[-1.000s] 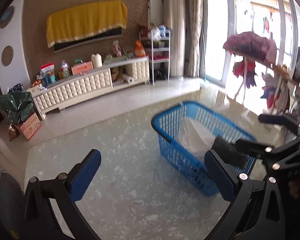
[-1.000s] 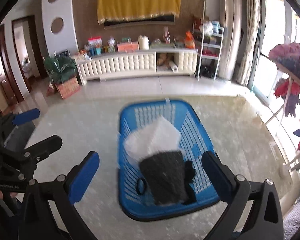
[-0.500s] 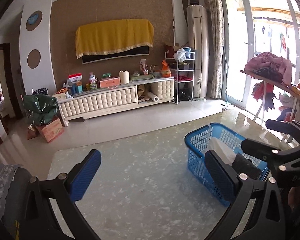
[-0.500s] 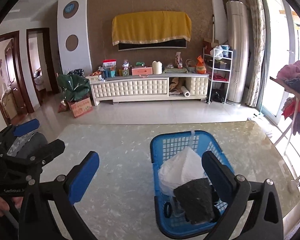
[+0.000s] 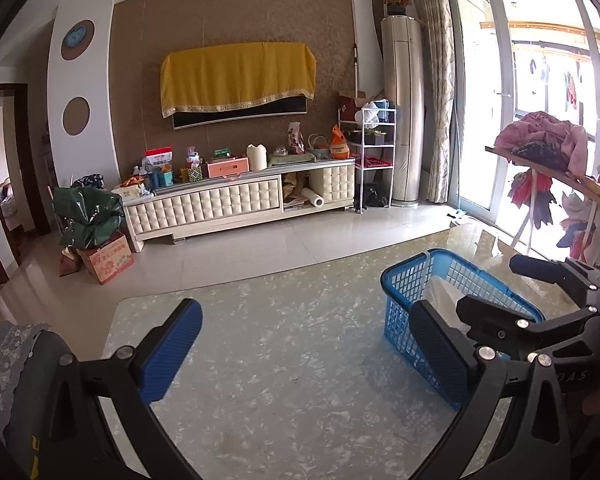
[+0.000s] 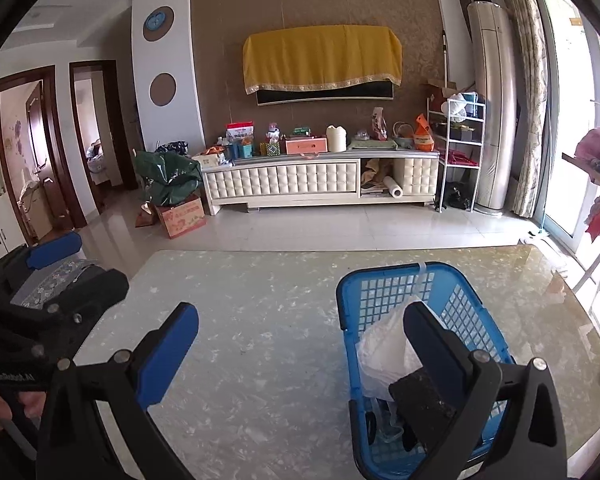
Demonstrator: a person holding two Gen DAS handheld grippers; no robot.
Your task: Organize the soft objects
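Note:
A blue plastic basket stands on the marble table, right of centre; it also shows in the left wrist view. Inside lie a white soft item and a dark folded cloth, partly hidden by my right finger. My right gripper is open and empty, held above the table beside the basket. My left gripper is open and empty over the bare table, left of the basket. Each gripper shows at the edge of the other's view.
A grey chair back with a lace cover stands at the table's left edge. Beyond the table are a tiled floor, a white TV cabinet, and a clothes rack by the window on the right.
Both grippers have pulled back and tilted up from the basket. The basket now sits lower and further right in both views, and more of the room shows. Both stay open.

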